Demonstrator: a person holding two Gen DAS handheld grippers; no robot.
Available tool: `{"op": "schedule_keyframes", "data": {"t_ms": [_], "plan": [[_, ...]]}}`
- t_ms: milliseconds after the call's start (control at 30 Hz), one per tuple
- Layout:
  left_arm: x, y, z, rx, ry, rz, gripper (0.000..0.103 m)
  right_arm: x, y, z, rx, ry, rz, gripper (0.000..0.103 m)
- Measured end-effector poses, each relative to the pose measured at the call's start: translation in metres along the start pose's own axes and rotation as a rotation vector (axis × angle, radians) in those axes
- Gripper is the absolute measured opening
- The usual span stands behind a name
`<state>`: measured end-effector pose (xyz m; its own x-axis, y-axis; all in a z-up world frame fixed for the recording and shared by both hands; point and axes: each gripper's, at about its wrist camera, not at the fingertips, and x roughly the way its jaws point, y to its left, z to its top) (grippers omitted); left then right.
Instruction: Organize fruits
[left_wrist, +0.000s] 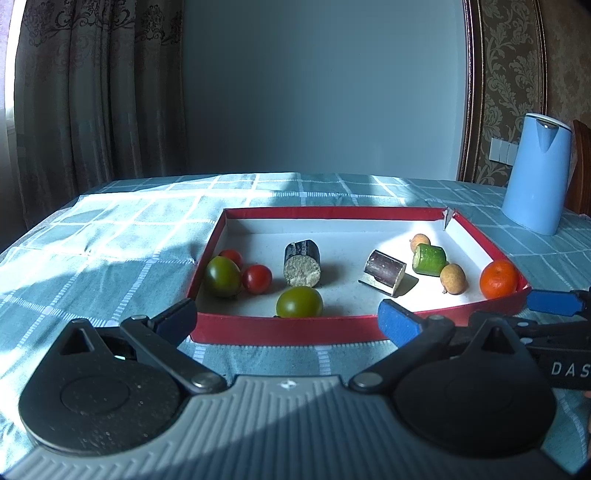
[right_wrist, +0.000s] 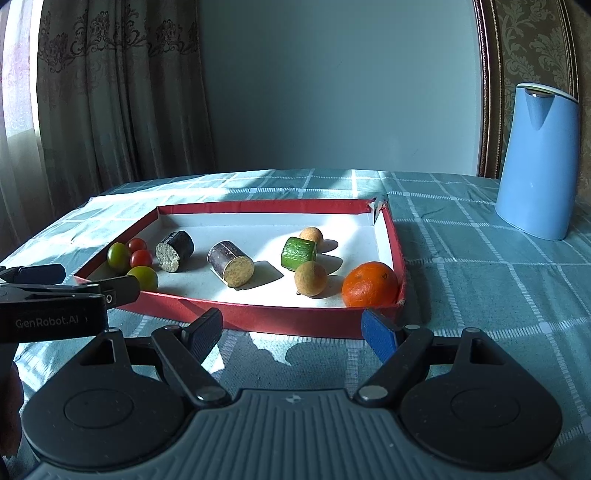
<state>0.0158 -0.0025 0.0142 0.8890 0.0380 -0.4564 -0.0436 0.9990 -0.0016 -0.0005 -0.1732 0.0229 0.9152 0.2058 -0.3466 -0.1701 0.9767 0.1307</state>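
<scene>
fruit lies loose across the red tray (left_wrist: 280, 332) on the counter (left_wrist: 110, 236), so sorting looks barely begun. at the tray's left end sit two green tomatoes (left_wrist: 222, 276) and two red cherry tomatoes (left_wrist: 256, 278); two sugarcane pieces (left_wrist: 302, 263) lie mid-tray; a cucumber chunk (left_wrist: 428, 259), two longans (left_wrist: 453, 278) and an orange (left_wrist: 498, 278) gather at its right end. the left gripper (left_wrist: 288, 317) and right gripper (right_wrist: 291, 328) hover just before the tray's near wall, both spread wide, holding nothing. everything is left to group. a blue kettle (right_wrist: 535, 162) stands beyond the tray's right end.

Right claw (right_wrist: 291, 332) gapes before the fruit-filled red tray (right_wrist: 295, 325).
</scene>
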Motion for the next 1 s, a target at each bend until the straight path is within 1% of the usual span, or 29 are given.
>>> {"op": "schedule_keyframes", "data": {"t_ms": [467,600,1000], "plan": [[-0.0004,0.0028,0.0006,-0.012,0.001,0.004,0.103,0.0018,0.0014,-0.0009,-0.009,0.007,0.003,0.082],[0.0001,0.0018,0.0001,-0.003,0.002,0.015,0.103,0.0025,0.0024,-0.0016,-0.012,0.011,0.004,0.082],[0.0006,-0.0013,-0.0007,0.021,0.006,0.010,0.103,0.0023,0.0042,-0.0025,-0.022,0.013,0.005,0.082]]}}
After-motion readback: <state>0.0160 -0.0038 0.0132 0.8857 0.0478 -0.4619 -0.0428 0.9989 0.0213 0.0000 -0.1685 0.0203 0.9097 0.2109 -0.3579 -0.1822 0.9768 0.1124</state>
